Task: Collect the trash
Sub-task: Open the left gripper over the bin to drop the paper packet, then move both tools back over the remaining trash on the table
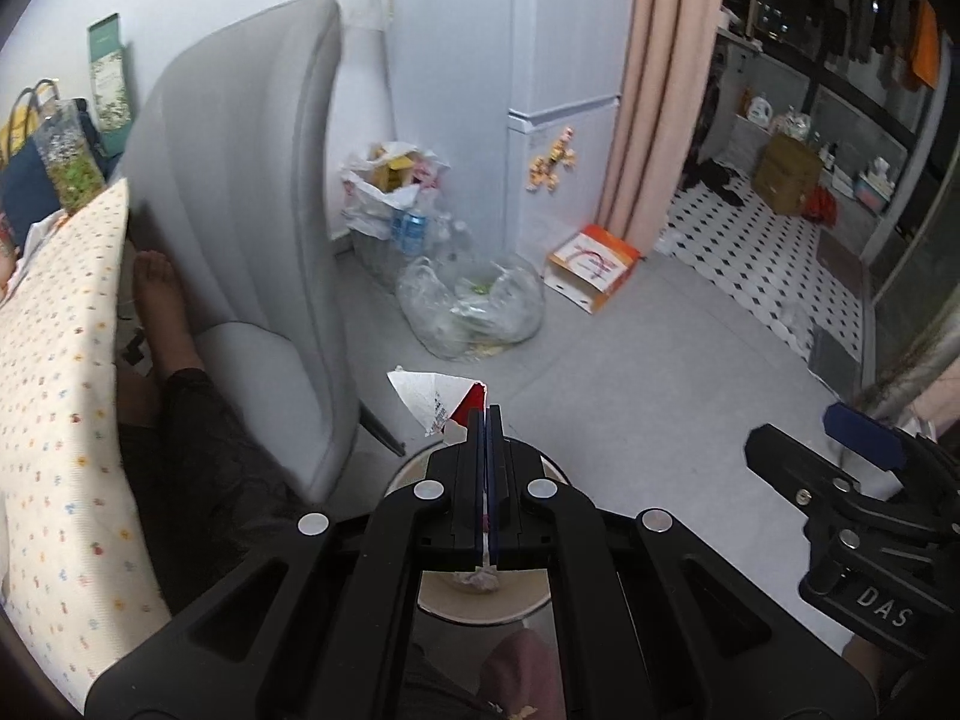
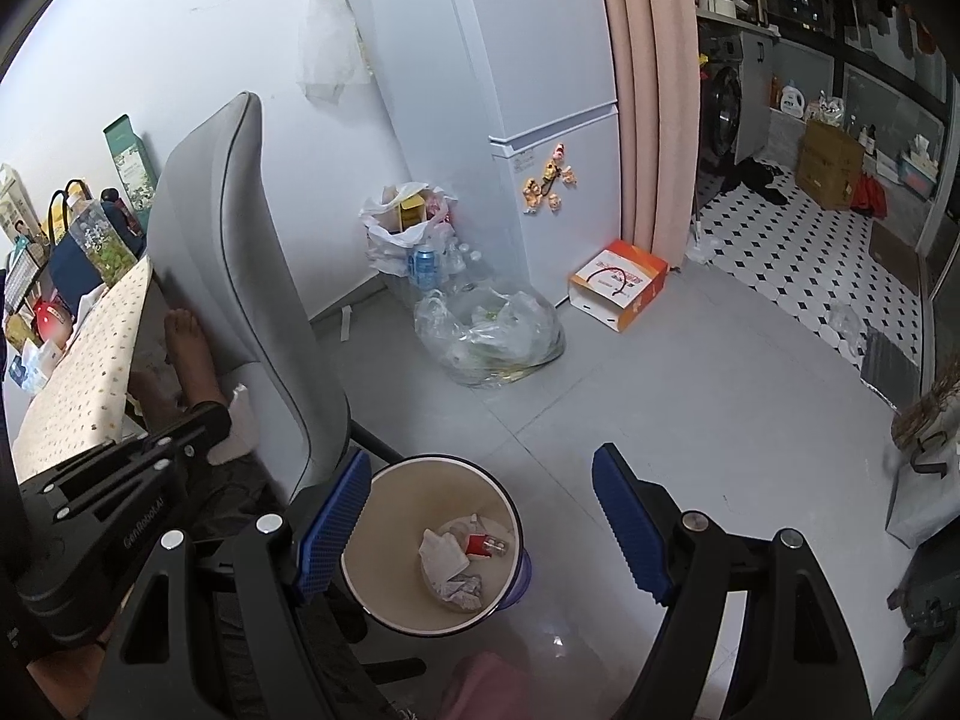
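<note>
Over the bin (image 2: 510, 516), left gripper (image 1: 486, 414) clenched on a torn wrapper (image 1: 435, 399). Right gripper (image 2: 480, 516) released, empty. Next: let go squarely above the opening.

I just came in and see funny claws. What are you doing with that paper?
A person is picking up trash. The left gripper has its fingers shut on a torn paper wrapper, held above the round bin. The right gripper is open and empty over that bin, which already holds crumpled scraps.
</note>
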`<control>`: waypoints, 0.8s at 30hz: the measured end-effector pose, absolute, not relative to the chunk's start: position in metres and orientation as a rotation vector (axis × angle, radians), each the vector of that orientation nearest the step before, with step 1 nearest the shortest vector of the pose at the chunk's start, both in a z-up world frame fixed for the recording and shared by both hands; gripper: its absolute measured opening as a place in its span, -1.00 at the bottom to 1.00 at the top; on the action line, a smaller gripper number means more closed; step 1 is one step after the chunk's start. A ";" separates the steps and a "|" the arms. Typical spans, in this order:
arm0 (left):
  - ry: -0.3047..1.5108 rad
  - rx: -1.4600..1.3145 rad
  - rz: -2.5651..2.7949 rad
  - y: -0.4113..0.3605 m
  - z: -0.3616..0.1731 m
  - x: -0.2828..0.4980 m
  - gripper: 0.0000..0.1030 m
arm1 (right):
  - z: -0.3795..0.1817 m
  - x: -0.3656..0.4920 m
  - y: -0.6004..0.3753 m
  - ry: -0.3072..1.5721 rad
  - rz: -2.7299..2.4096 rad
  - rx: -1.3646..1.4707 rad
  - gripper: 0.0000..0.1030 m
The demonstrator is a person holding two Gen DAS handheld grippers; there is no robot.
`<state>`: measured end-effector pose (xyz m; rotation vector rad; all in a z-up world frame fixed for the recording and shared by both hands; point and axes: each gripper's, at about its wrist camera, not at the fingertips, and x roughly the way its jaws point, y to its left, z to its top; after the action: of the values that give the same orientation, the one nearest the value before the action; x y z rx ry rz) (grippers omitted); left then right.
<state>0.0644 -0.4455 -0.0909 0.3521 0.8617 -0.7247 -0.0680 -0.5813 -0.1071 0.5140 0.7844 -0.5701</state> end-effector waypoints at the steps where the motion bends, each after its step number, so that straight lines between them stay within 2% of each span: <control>1: 0.866 0.354 -0.729 -0.446 -0.092 0.064 -0.90 | -0.107 -0.068 -0.582 0.785 -0.572 0.516 0.46; 2: 0.870 0.353 -0.733 -0.447 -0.092 0.064 -0.83 | -0.108 -0.068 -0.584 0.785 -0.574 0.517 0.46; 3: 0.874 0.347 -0.737 -0.447 -0.092 0.064 -0.54 | -0.109 -0.068 -0.584 0.786 -0.575 0.519 0.46; 4: 0.873 0.339 -0.739 -0.447 -0.091 0.065 -0.12 | -0.109 -0.068 -0.584 0.786 -0.575 0.519 0.46; 6: 0.856 0.326 -0.740 -0.445 -0.088 0.066 0.16 | -0.109 -0.068 -0.584 0.786 -0.576 0.518 0.46; 11: 0.854 0.318 -0.744 -0.441 -0.085 0.068 0.17 | -0.109 -0.068 -0.584 0.786 -0.576 0.520 0.46; 13: 0.845 0.315 -0.744 -0.437 -0.081 0.067 0.34 | -0.108 -0.068 -0.582 0.785 -0.573 0.516 0.46; 16: 0.825 0.306 -0.735 -0.430 -0.075 0.068 0.48 | -0.105 -0.065 -0.579 0.781 -0.565 0.509 0.46; 21: 0.792 0.291 -0.688 -0.407 -0.063 0.074 0.67 | -0.097 -0.058 -0.568 0.771 -0.538 0.494 0.47; 24: 0.771 0.271 -0.642 -0.387 -0.055 0.081 0.77 | -0.089 -0.054 -0.560 0.759 -0.522 0.479 0.56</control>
<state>0.0805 -0.3867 -0.0553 0.2715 0.7715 -0.6416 -0.0538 -0.5599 -0.0895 0.4791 0.7586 -0.5215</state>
